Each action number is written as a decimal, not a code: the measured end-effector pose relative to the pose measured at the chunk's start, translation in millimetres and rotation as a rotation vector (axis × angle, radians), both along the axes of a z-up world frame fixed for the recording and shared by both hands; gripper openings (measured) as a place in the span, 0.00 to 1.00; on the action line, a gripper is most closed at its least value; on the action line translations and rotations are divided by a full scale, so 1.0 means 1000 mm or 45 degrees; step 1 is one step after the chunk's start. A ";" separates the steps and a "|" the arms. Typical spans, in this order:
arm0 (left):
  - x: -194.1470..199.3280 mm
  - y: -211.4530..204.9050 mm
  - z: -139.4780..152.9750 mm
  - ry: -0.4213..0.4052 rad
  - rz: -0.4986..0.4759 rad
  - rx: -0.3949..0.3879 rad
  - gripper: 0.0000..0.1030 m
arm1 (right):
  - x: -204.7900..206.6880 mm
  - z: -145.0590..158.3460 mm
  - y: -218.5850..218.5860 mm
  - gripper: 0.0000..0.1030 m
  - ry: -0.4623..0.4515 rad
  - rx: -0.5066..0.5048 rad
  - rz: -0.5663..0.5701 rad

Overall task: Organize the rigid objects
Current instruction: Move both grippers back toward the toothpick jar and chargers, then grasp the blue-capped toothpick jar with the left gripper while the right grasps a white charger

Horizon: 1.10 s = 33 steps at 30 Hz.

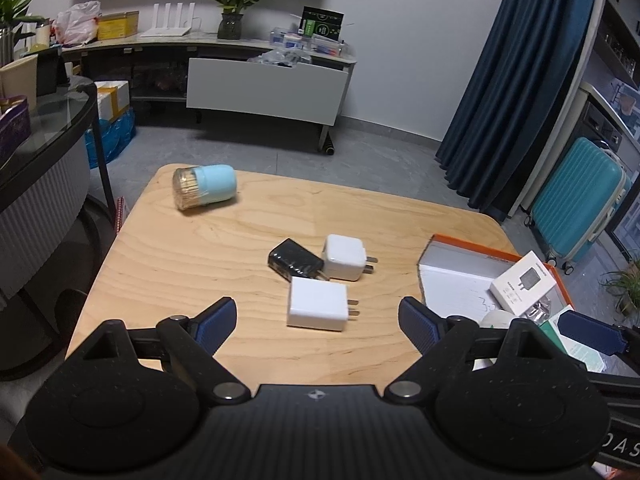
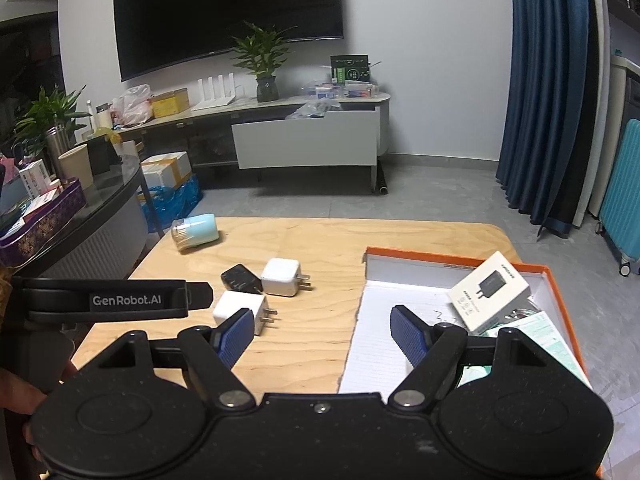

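Note:
On the wooden table [image 1: 248, 232] lie a large white charger [image 1: 318, 308], a smaller white charger [image 1: 344, 257], a black charger [image 1: 294, 259] and a light blue toothpick jar [image 1: 204, 191] on its side. An orange-rimmed box [image 1: 452, 264] at the right holds a white charger carton [image 1: 524, 283]. My left gripper [image 1: 316, 320] is open, just before the large white charger. My right gripper [image 2: 324, 334] is open over the box's left edge [image 2: 360, 320]. The right wrist view shows the chargers [image 2: 240, 308], [image 2: 281, 277], [image 2: 240, 279], the jar [image 2: 194, 231] and the carton [image 2: 490, 290].
A green-white packet [image 2: 548, 340] lies in the box. A glass side table [image 2: 80, 208] with boxes stands left. A TV cabinet [image 2: 304, 140] is across the floor, a teal suitcase [image 1: 576, 200] and blue curtain [image 1: 520, 60] at the right.

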<state>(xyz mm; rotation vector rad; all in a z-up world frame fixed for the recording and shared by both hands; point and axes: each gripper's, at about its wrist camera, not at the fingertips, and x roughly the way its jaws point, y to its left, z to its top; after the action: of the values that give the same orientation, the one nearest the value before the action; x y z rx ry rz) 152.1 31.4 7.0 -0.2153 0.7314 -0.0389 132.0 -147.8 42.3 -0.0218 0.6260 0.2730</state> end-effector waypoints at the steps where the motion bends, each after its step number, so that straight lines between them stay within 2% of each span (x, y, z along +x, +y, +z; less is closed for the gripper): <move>1: 0.000 0.003 -0.001 0.002 0.006 -0.003 0.88 | 0.000 -0.001 0.002 0.86 0.002 -0.001 0.005; 11: 0.011 0.025 -0.013 0.029 0.104 -0.014 0.91 | 0.007 -0.012 0.011 0.86 0.032 0.004 0.035; 15: 0.025 0.035 -0.016 0.016 0.159 -0.004 0.98 | 0.009 -0.015 0.013 0.86 0.037 0.014 0.053; 23: 0.087 0.064 -0.025 0.007 0.323 0.034 1.00 | 0.012 -0.023 0.018 0.86 0.039 0.030 0.096; 26: 0.114 0.073 -0.031 0.018 0.368 0.013 1.00 | 0.015 -0.026 0.019 0.86 0.044 0.037 0.106; 33: 0.167 0.079 -0.040 0.059 0.448 0.087 1.00 | 0.022 -0.035 0.020 0.86 0.051 0.057 0.129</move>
<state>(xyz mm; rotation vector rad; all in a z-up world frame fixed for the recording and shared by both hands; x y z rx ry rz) 319.5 110.0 -33.0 -0.2774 0.7308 0.3258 154.0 -128.2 7.5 -0.0048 0.6590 0.3864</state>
